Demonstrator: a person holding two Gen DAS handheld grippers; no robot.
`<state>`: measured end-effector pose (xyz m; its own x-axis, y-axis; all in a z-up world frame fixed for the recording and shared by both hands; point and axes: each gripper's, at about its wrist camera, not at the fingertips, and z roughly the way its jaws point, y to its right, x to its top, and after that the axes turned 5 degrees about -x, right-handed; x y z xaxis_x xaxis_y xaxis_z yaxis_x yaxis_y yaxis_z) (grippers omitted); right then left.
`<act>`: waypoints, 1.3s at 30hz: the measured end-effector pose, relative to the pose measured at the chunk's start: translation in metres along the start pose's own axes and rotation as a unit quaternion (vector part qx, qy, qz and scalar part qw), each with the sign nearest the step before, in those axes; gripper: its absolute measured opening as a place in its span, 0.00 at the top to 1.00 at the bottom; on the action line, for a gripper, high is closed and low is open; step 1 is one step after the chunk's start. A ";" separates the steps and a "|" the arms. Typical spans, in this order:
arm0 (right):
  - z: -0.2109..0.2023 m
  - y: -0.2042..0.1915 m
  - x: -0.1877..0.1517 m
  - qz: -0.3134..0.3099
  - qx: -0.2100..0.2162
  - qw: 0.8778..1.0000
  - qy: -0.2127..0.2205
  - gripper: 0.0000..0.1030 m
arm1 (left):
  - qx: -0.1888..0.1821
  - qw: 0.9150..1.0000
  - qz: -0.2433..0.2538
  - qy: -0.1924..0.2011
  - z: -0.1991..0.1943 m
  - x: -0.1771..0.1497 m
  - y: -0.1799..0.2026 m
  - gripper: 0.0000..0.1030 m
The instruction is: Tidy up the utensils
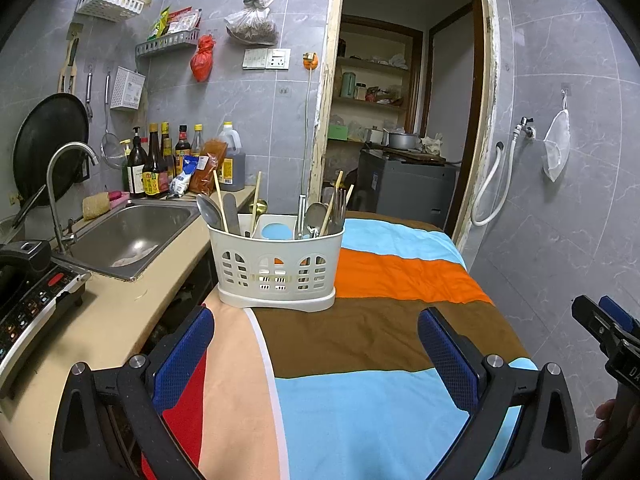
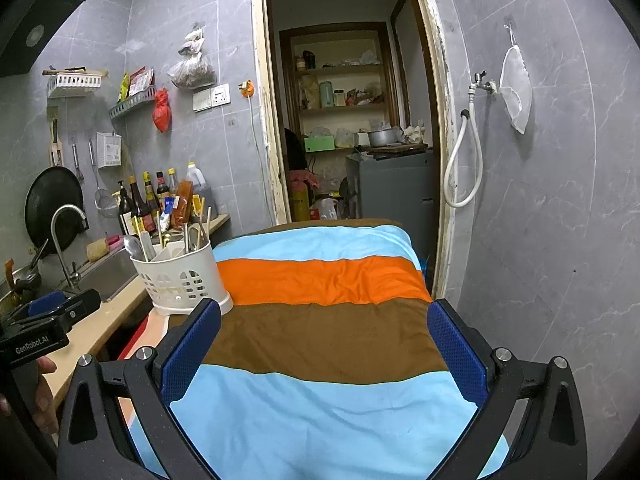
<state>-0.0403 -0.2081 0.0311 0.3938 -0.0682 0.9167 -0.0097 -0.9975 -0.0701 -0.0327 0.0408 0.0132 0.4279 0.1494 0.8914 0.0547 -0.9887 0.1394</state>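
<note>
A white plastic utensil caddy (image 1: 276, 268) stands on the striped cloth (image 1: 360, 340) at its far left corner, next to the counter. Spoons (image 1: 210, 212), chopsticks (image 1: 220, 200) and forks (image 1: 339, 210) stand upright in its compartments. My left gripper (image 1: 316, 344) is open, low over the cloth just in front of the caddy, holding nothing. In the right wrist view the caddy (image 2: 180, 280) sits ahead to the left. My right gripper (image 2: 324, 340) is open and empty above the middle of the cloth (image 2: 320, 340). Each gripper shows at the edge of the other's view.
A steel sink (image 1: 132, 236) with a tap (image 1: 64, 184) lies in the beige counter (image 1: 120, 312) to the left. Sauce bottles (image 1: 160, 164) line the wall behind it. An induction cooker (image 1: 28, 304) sits at the near left. A doorway (image 2: 352, 120) opens behind the table.
</note>
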 end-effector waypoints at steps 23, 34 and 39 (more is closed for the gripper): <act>0.002 0.002 -0.001 0.002 0.000 1.000 -0.002 0.01 | 0.000 1.000 0.001 0.000 0.000 0.000 0.001 0.00; 0.003 0.004 0.000 0.002 0.001 1.000 -0.003 0.01 | 0.000 1.000 0.001 0.000 0.000 0.001 0.002 0.00; 0.003 0.003 -0.001 0.002 0.001 1.000 -0.003 0.01 | 0.001 1.000 0.001 0.000 0.000 0.001 0.002 0.00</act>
<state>-0.0383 -0.2113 0.0290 0.3993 -0.0731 0.9139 -0.0099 -0.9971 -0.0754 -0.0318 0.0391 0.0139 0.4286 0.1478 0.8913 0.0551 -0.9890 0.1375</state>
